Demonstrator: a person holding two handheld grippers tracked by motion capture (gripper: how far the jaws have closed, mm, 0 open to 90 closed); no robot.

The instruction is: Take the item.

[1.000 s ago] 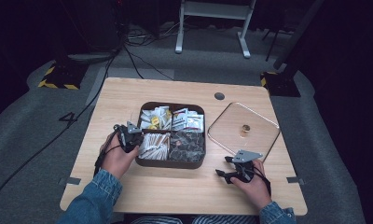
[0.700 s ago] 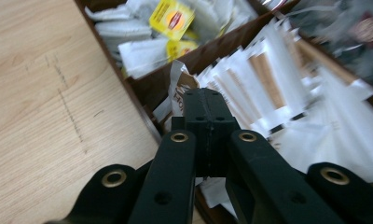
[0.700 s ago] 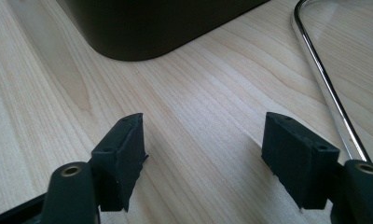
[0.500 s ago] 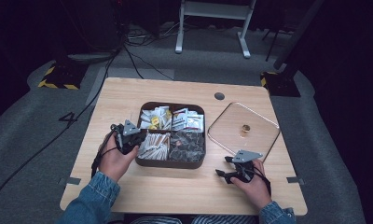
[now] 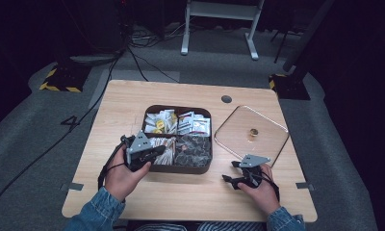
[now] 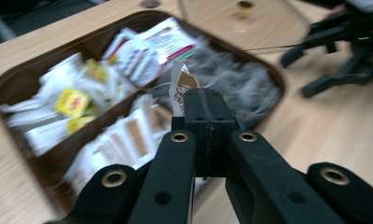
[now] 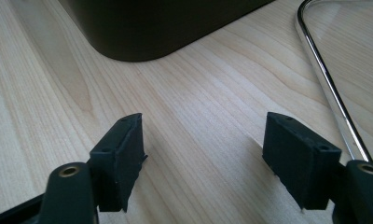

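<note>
left hand-held gripper (image 6: 208, 105) pinching sachet (image 6: 181, 86), lettering blurred

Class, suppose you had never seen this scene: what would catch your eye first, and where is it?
First, the dark compartment tray of bright sachets at the table's middle. Next, the left claw, shut on a brown-and-white sachet above the tray. Then the glass lid lying to the tray's right, with the open right claw near it.

White-brown sachet (image 6: 181, 86), upright, above tray (image 6: 17, 79)
</note>
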